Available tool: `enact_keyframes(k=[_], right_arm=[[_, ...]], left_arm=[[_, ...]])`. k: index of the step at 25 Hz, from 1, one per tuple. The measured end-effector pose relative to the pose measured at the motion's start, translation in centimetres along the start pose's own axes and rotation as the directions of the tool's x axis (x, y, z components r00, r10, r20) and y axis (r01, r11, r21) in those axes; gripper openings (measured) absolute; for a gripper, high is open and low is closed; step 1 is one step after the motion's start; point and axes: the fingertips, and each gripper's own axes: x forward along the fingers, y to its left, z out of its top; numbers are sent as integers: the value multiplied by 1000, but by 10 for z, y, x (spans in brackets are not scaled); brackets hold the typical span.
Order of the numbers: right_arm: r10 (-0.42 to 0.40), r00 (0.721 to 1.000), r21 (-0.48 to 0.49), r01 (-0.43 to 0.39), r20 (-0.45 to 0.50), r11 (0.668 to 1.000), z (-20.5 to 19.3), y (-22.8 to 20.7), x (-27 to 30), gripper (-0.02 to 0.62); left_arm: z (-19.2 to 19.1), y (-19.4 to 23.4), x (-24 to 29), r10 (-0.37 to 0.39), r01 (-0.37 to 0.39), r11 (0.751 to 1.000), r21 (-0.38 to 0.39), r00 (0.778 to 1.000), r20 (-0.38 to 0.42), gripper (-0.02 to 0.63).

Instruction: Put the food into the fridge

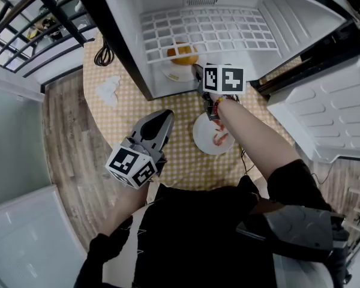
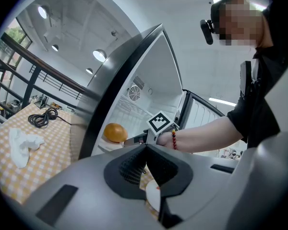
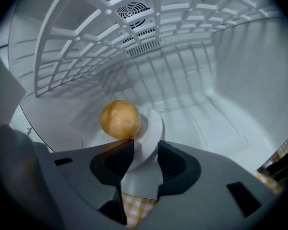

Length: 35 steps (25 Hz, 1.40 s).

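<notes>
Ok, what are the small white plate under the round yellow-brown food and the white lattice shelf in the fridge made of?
The small white plate looks like glazed ceramic, possibly melamine: opaque, smooth, soft sheen. The white lattice shelf looks like matte moulded plastic: flat ribs, rounded joints, no wire glint.

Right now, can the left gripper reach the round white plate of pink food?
Probably yes: bare checked cloth lies between the left gripper and the white plate, though the right forearm overhangs it.
</notes>
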Motion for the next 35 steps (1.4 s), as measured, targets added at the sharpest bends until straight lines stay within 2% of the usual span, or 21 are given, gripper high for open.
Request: enact_keyframes(k=[7, 15, 17, 20, 24, 28, 30, 31, 35], right_arm=[[-30, 999, -40, 30, -13, 999, 1, 0, 0, 160], [-144, 989, -126, 147, 30, 981, 1, -6, -7, 178], [-156, 986, -106, 161, 56, 981, 1, -7, -10, 178], [-160, 982, -18, 163, 97, 987, 3, -11, -21, 178], [-140, 975, 55, 133, 170, 990, 9, -13, -48, 178], [-94, 962, 114, 66, 256, 991, 11, -11, -89, 168], [-57, 948, 139, 14, 312, 990, 8, -7, -113, 65], [-35, 941, 148, -15, 336, 989, 4, -6, -125, 34], [44, 918, 119, -99, 395, 988, -17, 0, -176, 20]], left_arm=[[1, 4, -10, 24, -24, 1000, -4, 1000, 2, 14], [14, 5, -12, 24, -24, 999, 23, 1000, 0, 14], [20, 5, -11, 7, -7, 999, 37, 1000, -3, 14], [25, 5, -5, -35, 36, 998, 57, 999, -20, 14], [28, -4, 10, -111, 115, 990, 86, 992, -55, 14], [28, -15, 21, -175, 182, 978, 102, 982, -75, 14], [27, -20, 24, -203, 211, 972, 106, 975, -85, 14], [26, -23, 23, -215, 224, 969, 104, 972, -92, 14], [15, -27, 7, -229, 237, 969, 68, 967, -113, 14]])
